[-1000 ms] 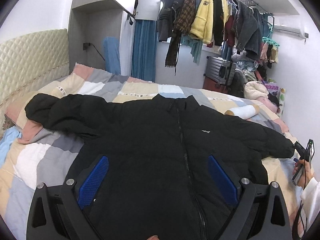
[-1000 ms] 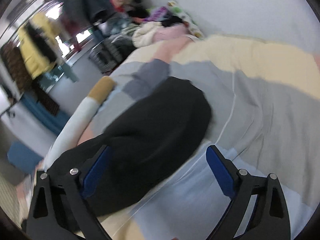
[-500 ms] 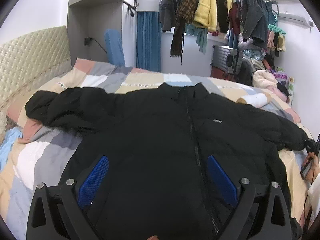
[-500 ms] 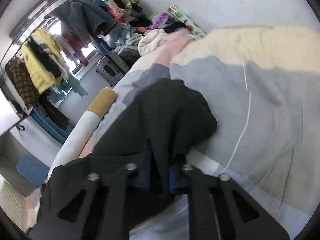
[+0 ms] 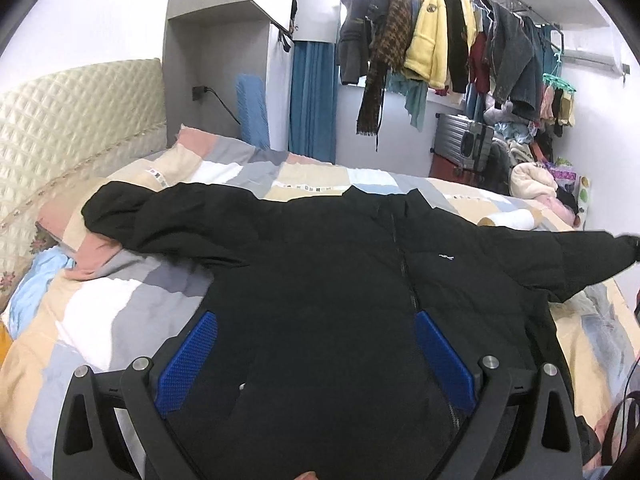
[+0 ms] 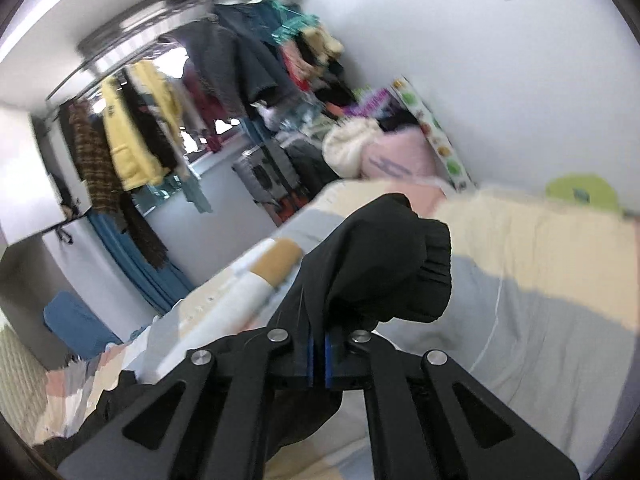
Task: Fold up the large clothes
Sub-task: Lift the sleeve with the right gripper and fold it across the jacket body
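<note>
A large black zip-up jacket (image 5: 328, 280) lies front-up on the patchwork bed (image 5: 100, 304), sleeves spread to both sides. My left gripper (image 5: 316, 360) is open with its blue pads (image 5: 188, 356) hovering over the jacket's lower body. My right gripper (image 6: 319, 354) is shut on the cuff of the jacket's right sleeve (image 6: 384, 260) and holds it lifted off the bed. In the left wrist view that sleeve (image 5: 580, 256) stretches out, raised, toward the right edge.
A white-and-tan roll (image 5: 508, 220) lies on the bed behind the raised sleeve; it also shows in the right wrist view (image 6: 256, 280). A quilted headboard (image 5: 72, 120) is at left. A rack of hanging clothes (image 5: 432, 52), a suitcase (image 5: 464, 144) and piled laundry stand beyond the bed.
My right gripper closed on the sleeve cuff and lifted it off the bed; the sleeve now stretches up to the right. The left gripper stayed open over the jacket.
</note>
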`<state>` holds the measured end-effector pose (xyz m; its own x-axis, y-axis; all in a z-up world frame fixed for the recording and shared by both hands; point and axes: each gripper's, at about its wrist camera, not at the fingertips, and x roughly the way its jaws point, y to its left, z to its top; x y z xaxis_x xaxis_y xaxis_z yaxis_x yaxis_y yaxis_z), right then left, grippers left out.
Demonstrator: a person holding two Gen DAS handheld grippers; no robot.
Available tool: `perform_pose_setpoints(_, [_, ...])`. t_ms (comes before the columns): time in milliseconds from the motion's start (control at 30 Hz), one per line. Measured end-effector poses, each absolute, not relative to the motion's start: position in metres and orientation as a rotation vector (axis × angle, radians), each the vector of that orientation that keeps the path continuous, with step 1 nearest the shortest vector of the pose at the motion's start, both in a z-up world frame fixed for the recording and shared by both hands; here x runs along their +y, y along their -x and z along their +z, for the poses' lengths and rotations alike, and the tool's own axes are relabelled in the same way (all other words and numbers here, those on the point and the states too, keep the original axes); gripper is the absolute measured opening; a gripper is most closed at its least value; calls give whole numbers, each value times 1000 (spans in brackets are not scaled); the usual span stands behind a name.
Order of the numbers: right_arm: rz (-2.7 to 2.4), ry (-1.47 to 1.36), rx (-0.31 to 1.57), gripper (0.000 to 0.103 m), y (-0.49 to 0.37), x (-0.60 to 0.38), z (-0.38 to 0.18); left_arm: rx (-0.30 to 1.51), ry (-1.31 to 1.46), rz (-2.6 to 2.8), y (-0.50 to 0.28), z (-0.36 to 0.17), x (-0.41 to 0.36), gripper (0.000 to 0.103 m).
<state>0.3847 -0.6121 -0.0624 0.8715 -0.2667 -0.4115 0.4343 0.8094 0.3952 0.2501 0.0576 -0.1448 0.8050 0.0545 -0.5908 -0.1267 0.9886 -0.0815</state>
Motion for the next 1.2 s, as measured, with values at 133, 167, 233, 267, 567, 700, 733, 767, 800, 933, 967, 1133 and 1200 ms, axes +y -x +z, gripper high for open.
perform_pose_setpoints(133, [-361,-419,304,3,-382,-564,-6,611,137,85,-234,-142,72,100])
perform_pose_setpoints(167, [-355,-387,286,3,-382,-546,10,617,146,78,-233,-142,76,100])
perform_pose_setpoints(233, [-339,-340,262,3,-382,-516,36,633,166,61,-232,-143,82,100])
perform_pose_setpoints(267, [-325,-322,251,3,-384,-498,51,636,171,55,-231,-143,85,100])
perform_pose_setpoints(567, [-150,-182,168,3,-403,-335,130,593,114,60,-223,-133,117,100])
perform_pose_setpoints(700, [-45,-104,159,5,-422,-244,136,577,174,76,-221,-133,148,100])
perform_pose_setpoints(733, [-23,-95,162,5,-426,-230,134,576,179,92,-221,-134,157,100])
perform_pose_setpoints(767, [12,-84,171,5,-433,-206,130,583,180,110,-223,-136,164,100])
perform_pose_setpoints(800, [46,-80,182,5,-439,-183,124,592,183,125,-224,-139,169,100])
perform_pose_setpoints(933, [145,-46,226,5,-463,-109,89,598,195,138,-227,-147,183,100])
perform_pose_setpoints(967, [172,-26,240,5,-467,-89,76,594,193,141,-227,-147,184,100])
perform_pose_setpoints(1133, [326,9,365,5,-485,5,0,559,216,130,-228,-150,200,100])
perform_pose_setpoints(1200, [378,8,405,5,-485,39,-31,590,256,115,-236,-158,210,100])
